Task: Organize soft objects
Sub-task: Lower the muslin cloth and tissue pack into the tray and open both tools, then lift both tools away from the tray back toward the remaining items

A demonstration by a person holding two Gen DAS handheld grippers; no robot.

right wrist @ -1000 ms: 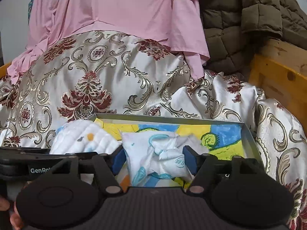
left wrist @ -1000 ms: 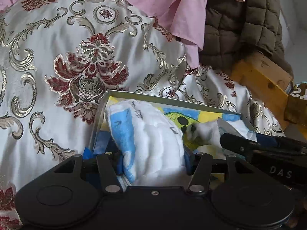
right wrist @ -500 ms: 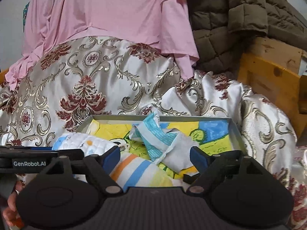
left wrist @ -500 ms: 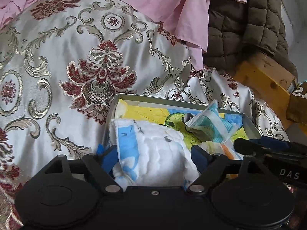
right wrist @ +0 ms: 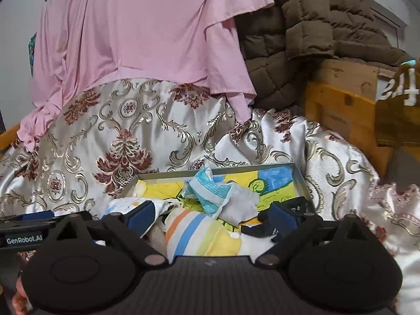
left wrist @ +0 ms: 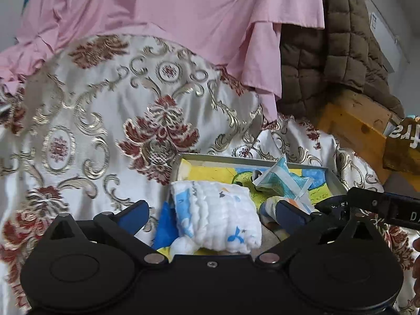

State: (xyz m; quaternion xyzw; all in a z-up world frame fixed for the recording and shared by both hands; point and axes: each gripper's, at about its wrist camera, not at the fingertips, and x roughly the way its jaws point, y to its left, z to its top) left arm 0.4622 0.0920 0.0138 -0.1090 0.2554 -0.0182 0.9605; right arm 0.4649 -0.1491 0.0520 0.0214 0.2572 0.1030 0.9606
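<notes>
- Both tools have let go since one second ago: the left tool (left wrist: 211, 214) then squeezed the white quilted cloth (left wrist: 219, 216), and the right tool (right wrist: 214, 214) squeezed the crumpled blue-white cloth (right wrist: 218, 195); now both stand released, with the fingers wide apart.
- Both cameras also sit farther back than before, so more of the pink garment (left wrist: 183, 18) shows at the top of the frame.
- White quilted cloth, folded, lies in the lower centre of the left view, at the near left part of the tray (left wrist: 252, 160); it is between the blue fingers (left wrist: 134, 215) and touches neither of them.
- Crumpled blue-white cloth rests inside the tray, right of centre in the left view and at the centre in the right view, on the yellow and blue drawing on the tray bottom.
- Striped cloth (right wrist: 202, 232) with orange, blue and yellow bands lies at the lower centre of the right view, between the open fingers of the right tool, near the front of the tray.
- Tray sits on a shiny floral bedspread (left wrist: 105, 136), which fills the left and the middle of both views.
- Brown quilted jacket (right wrist: 302, 34) hangs at the upper right, over a wooden frame (right wrist: 341, 105).
</notes>
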